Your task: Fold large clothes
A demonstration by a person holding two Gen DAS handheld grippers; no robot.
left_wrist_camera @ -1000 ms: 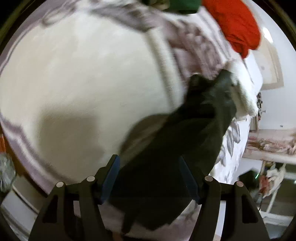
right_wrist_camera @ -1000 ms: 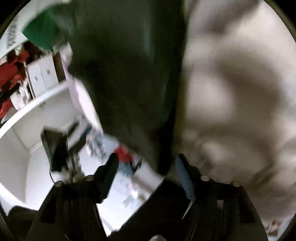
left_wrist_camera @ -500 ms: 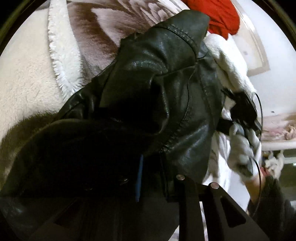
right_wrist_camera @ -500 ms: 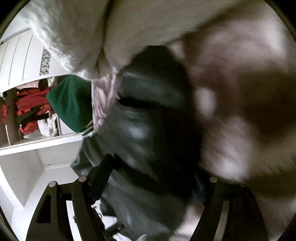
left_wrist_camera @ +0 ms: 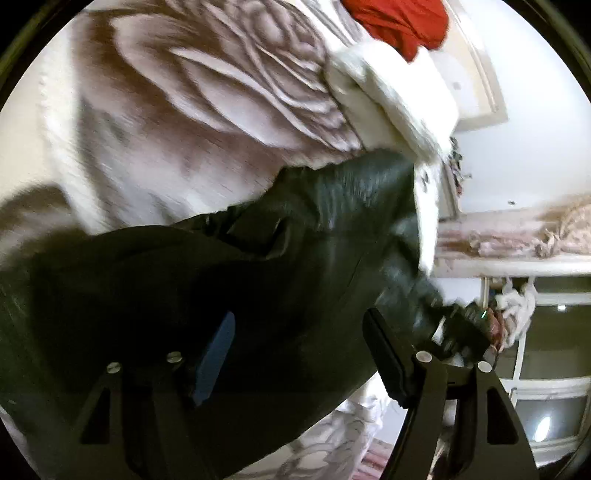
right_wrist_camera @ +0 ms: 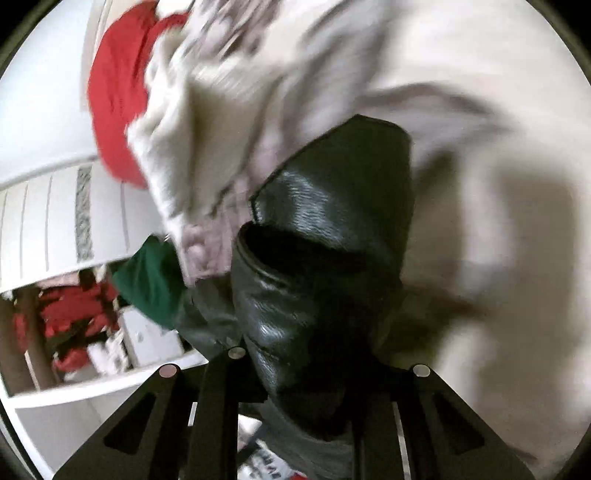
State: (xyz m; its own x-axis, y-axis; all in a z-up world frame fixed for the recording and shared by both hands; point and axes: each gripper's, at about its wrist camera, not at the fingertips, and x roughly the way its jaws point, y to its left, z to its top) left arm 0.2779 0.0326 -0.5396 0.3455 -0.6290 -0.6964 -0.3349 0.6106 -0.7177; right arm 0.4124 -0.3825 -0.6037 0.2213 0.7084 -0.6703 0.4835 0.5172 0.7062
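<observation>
The black leather jacket (left_wrist_camera: 303,280) lies bunched on the bed's fleece blanket (left_wrist_camera: 192,122). Left gripper (left_wrist_camera: 299,354) opening around it; right gripper (right_wrist_camera: 306,373) closing on a fold. Looks heavy, slick, stiffish: grab seams.

Glossy black leather jacket (left_wrist_camera: 325,236); white fleece blanket (left_wrist_camera: 391,96) with mauve-and-white floral print; red garment (left_wrist_camera: 399,22) at far edge; green garment (right_wrist_camera: 151,280) at left.

Both wrist views look steeply down, close-up — sharing the black jacket (left_wrist_camera: 295,266) on the blanket (left_wrist_camera: 177,122).
</observation>
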